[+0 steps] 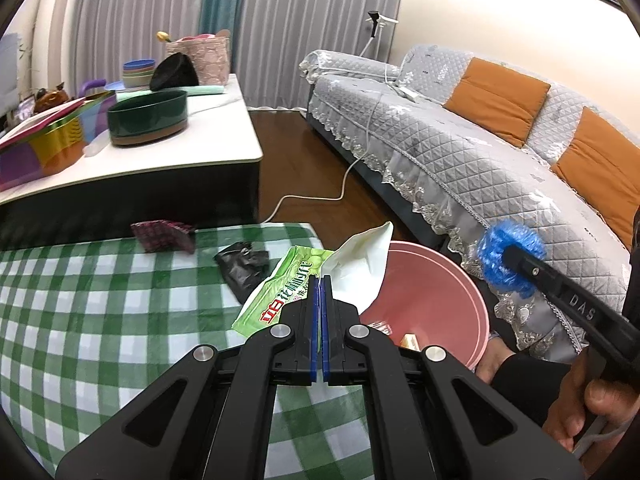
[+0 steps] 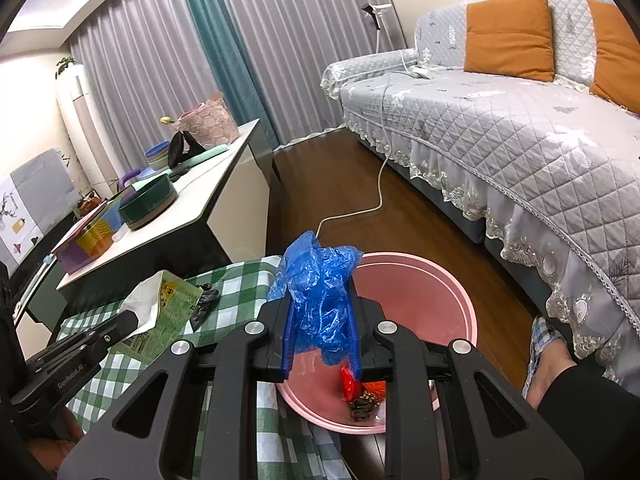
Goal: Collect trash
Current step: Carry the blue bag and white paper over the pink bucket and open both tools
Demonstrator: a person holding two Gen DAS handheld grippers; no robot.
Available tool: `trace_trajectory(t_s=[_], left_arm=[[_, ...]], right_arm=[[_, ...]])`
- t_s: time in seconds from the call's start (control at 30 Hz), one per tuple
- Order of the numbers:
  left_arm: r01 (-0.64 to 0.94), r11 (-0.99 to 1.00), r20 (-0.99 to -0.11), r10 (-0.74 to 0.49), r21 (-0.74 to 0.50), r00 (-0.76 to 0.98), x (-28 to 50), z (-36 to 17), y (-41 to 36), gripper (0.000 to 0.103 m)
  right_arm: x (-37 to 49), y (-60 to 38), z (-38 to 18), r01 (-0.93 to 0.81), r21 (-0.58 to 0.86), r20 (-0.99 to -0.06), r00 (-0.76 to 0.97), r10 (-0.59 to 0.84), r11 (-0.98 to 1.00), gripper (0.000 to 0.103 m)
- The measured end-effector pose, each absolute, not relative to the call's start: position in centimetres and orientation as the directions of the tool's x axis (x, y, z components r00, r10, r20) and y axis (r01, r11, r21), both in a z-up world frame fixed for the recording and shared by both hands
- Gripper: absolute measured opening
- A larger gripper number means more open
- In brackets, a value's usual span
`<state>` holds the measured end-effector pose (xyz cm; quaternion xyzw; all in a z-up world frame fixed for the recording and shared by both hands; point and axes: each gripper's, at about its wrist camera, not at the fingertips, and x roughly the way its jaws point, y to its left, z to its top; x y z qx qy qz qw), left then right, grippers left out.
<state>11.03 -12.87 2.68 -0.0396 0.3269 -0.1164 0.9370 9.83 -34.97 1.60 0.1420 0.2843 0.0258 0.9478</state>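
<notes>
Both grippers are the same build: matte black linkage arms with round silver pivot screws and blue pads on the inner faces of the fingers. The left gripper [image 1: 320, 280] has "GenRobot.AI" printed on its side (readable from the right wrist view). The right gripper [image 2: 322, 300] shows "DAS" lettering. Bare skin on the right hand [image 1: 584, 408], black sleeve above it.

Checked tablecloth [image 1: 100, 300] (green-white) carries 1 black bag [image 1: 242, 266], maroon wrapper [image 1: 164, 235].
</notes>
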Motion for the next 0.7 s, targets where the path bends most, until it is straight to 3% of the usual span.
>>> trace_trajectory(t_s=[0.7], left_arm=[[0.273, 0.947, -0.590, -0.318, -0.166, 0.742, 14.0, 2.8, -16.8, 0.001]], right_arm=[[11.4, -37.2, -0.6, 0.108, 0.296, -0.567, 0.819, 0.084, 0.949, 0.021]])
